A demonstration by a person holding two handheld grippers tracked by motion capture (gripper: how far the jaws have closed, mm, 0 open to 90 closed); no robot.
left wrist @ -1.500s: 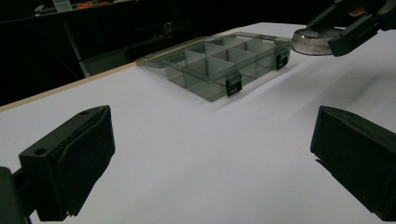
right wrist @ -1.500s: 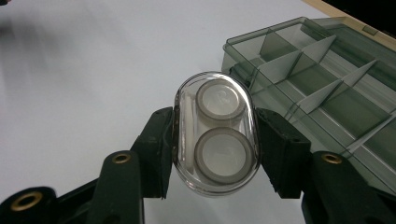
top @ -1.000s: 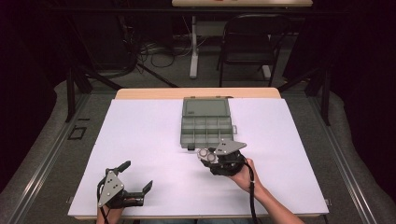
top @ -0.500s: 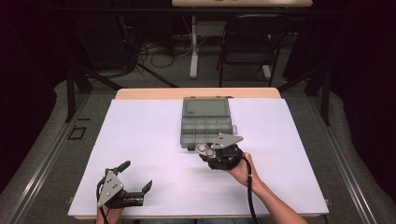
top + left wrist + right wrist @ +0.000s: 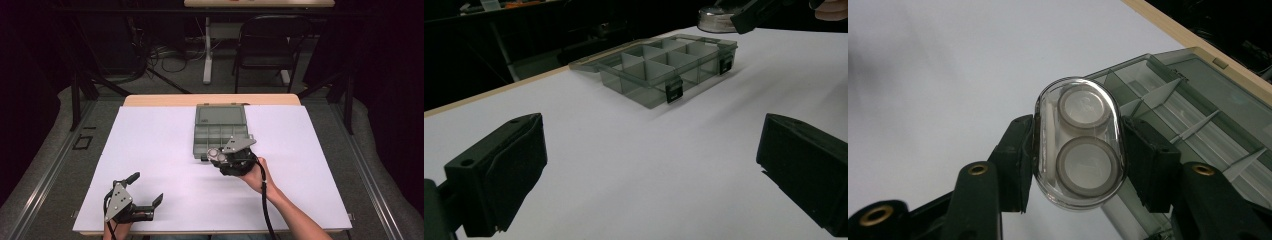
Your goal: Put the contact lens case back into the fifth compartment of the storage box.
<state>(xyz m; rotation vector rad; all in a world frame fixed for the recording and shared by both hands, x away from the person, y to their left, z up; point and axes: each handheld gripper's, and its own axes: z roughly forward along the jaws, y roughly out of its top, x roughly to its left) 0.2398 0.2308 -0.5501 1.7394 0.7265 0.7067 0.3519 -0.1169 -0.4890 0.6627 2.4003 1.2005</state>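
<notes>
A clear oval case (image 5: 1079,150) is gripped by the right gripper (image 5: 1079,165) at mid-frame, over the near edge of the open organizer box (image 5: 220,132). Next, it probably must be lowered into a compartment. At lower left, the left gripper (image 5: 142,192) is spread wide and empty.

The right hand-held gripper (image 5: 214,154), clamping the clear oval case (image 5: 1079,142), has shifted toward the organizer box (image 5: 220,131).

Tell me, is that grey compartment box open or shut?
Open: the compartment box has its lid folded back flat on the table, and its dividers show.
</notes>
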